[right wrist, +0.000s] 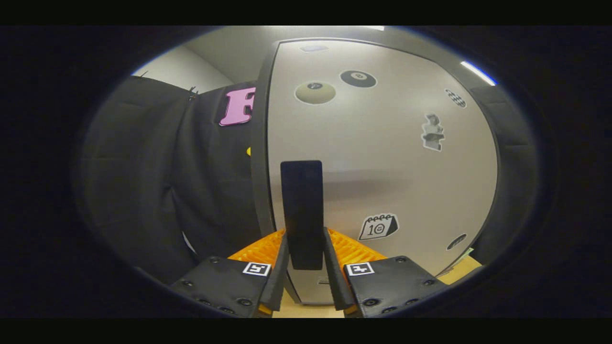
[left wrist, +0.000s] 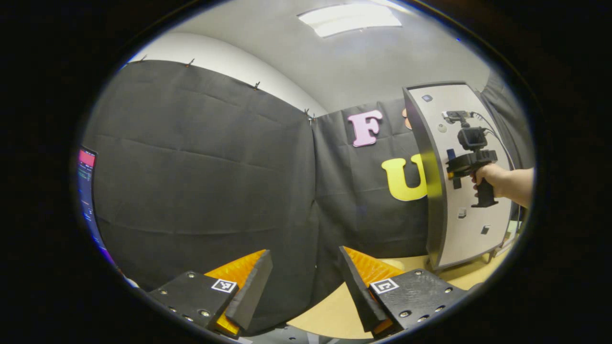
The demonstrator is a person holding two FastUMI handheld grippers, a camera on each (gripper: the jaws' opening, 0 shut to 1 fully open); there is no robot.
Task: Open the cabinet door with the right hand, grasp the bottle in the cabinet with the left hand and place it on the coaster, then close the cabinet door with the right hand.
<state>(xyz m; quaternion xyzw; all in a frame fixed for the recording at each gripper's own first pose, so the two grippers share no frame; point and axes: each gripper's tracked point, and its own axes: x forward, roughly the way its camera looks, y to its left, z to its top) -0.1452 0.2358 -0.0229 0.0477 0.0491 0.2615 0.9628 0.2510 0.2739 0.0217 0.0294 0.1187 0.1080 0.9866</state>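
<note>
The cabinet [left wrist: 432, 191] stands on the table at the right of the left gripper view, its pale, stickered door [right wrist: 382, 167] facing the hand. A dark upright handle [right wrist: 301, 200] runs down the door near its left edge. My right gripper [right wrist: 305, 239] is shut on the lower part of that handle, a finger pressing on each side. From the left gripper view, the right gripper [left wrist: 454, 169] is held by a hand [left wrist: 487, 177] against the door front. My left gripper [left wrist: 304, 267] is open with nothing between its fingers, pointing at the black cloth wall. The door hides the cabinet's inside.
The tan table [left wrist: 334, 310] runs under the left gripper and up to the cabinet's base. A lit screen [left wrist: 87, 186] stands at the far left. Black cloth walls close in the back and left.
</note>
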